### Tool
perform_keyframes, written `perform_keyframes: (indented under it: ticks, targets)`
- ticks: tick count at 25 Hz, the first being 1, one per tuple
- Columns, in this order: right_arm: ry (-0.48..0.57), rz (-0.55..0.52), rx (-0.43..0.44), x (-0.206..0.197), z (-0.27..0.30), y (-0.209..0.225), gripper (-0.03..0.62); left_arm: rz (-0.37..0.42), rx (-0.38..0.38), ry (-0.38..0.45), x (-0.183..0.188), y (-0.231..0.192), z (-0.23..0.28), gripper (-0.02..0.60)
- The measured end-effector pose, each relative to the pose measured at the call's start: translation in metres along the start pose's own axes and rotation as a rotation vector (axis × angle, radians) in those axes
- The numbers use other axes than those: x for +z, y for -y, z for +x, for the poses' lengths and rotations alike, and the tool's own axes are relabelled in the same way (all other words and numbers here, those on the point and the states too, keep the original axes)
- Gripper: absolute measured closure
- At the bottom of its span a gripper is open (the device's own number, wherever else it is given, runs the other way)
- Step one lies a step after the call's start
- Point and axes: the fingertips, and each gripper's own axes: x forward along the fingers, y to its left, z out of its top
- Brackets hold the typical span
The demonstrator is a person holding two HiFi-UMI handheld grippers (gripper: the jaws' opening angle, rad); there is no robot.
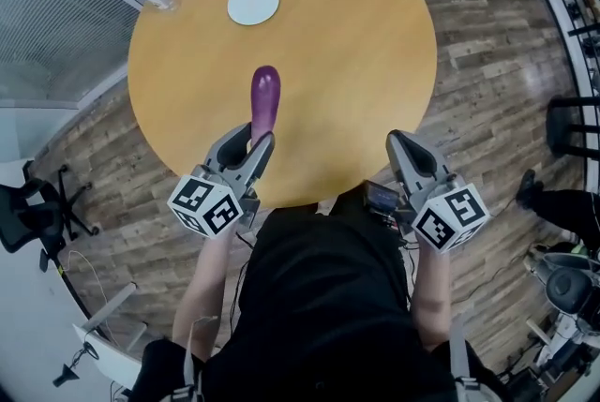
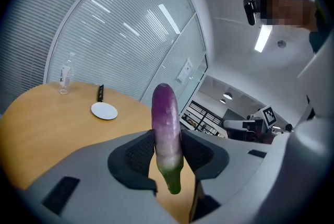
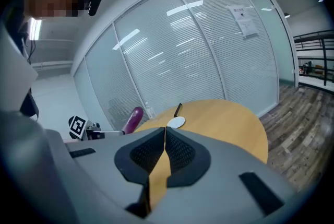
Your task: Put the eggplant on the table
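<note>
Held: eggplant (image 1: 265, 100), clamped near its green stem end between the jaws of the left gripper (image 1: 253, 147); purple tip points to 12 o'clock, over the near part of the round desk (image 1: 356, 63); contact with desk not determinable; right gripper (image 1: 401, 147) at 3 o'clock of it, jaws closed together, nothing between; white plate (image 1: 253, 3) at 12 o'clock of eggplant, well apart.
</note>
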Motion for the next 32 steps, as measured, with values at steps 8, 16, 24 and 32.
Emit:
perform_keyframes:
  ticks: [8,16,24,32]
  targets:
    - [0.012,0.036,-0.099,-0.019,0.000,-0.023,0.576,-0.013,-0.040,-0.037,0.020,-0.048,0.019,0.410]
    - [0.008,0.053,-0.171,-0.019,-0.007,-0.027,0.576,0.014,-0.006,-0.068,0.038,-0.093,0.053,0.413]
    - [-0.030,0.037,-0.167,-0.012,0.000,-0.030,0.576,0.040,0.028,-0.104,0.049,-0.129,0.090,0.413]
    - [-0.044,0.052,-0.194,-0.011,0.008,-0.026,0.576,0.082,0.121,-0.170,0.047,-0.180,0.131,0.413]
